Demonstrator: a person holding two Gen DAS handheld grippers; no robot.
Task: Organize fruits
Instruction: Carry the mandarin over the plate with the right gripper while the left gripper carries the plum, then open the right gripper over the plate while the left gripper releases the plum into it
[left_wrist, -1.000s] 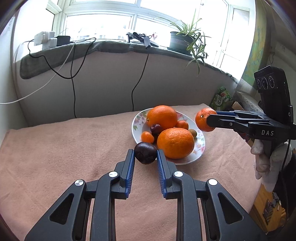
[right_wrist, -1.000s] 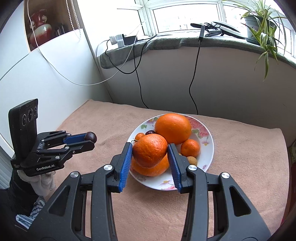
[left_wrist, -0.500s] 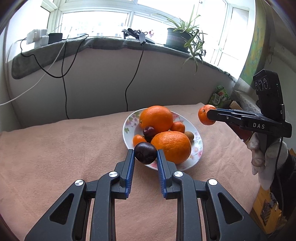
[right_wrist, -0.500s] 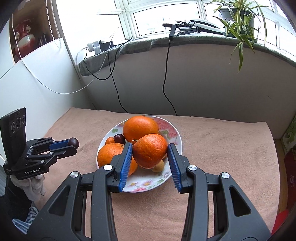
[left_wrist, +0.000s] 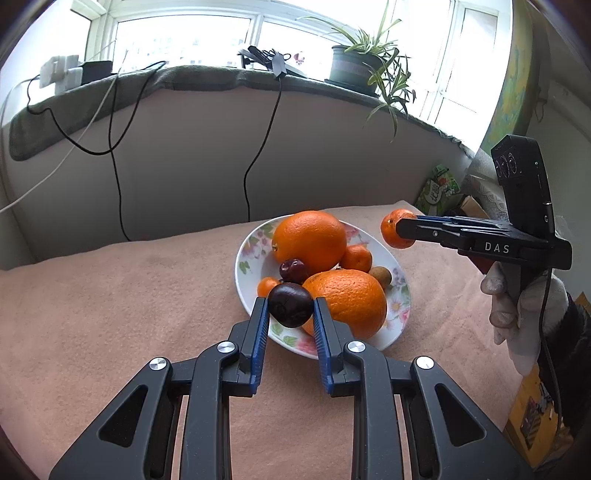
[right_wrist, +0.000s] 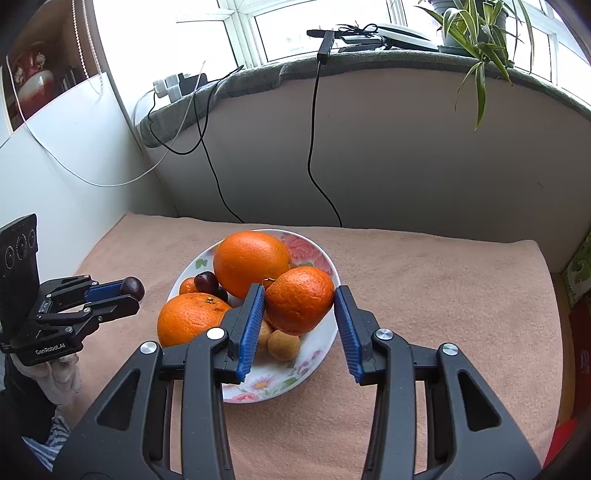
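A floral plate (left_wrist: 244, 254) (right_wrist: 321, 254) on the pink cloth holds two big oranges (left_wrist: 308, 240) (right_wrist: 251, 258), small mandarins, a cherry (left_wrist: 293, 268) and small brown fruits (right_wrist: 283, 344). My left gripper (left_wrist: 289, 308) is shut on a dark plum (left_wrist: 290, 304) and holds it over the plate's near rim; it also shows in the right wrist view (right_wrist: 129, 290). My right gripper (right_wrist: 300, 301) is shut on an orange mandarin (right_wrist: 300, 299) and holds it above the plate's right side; it also shows in the left wrist view (left_wrist: 397, 229).
A grey wall with hanging black cables (left_wrist: 258, 155) stands just behind the table. A potted plant (left_wrist: 354, 66) and chargers sit on the sill above. The pink cloth (left_wrist: 110, 295) stretches left of the plate. Boxes and packets (left_wrist: 439, 188) lie past the table's right edge.
Both grippers have swung around the plate while keeping hold of their fruit. The right gripper with the mandarin has shifted toward the plate's right side and the left has come nearer the plate's rim.
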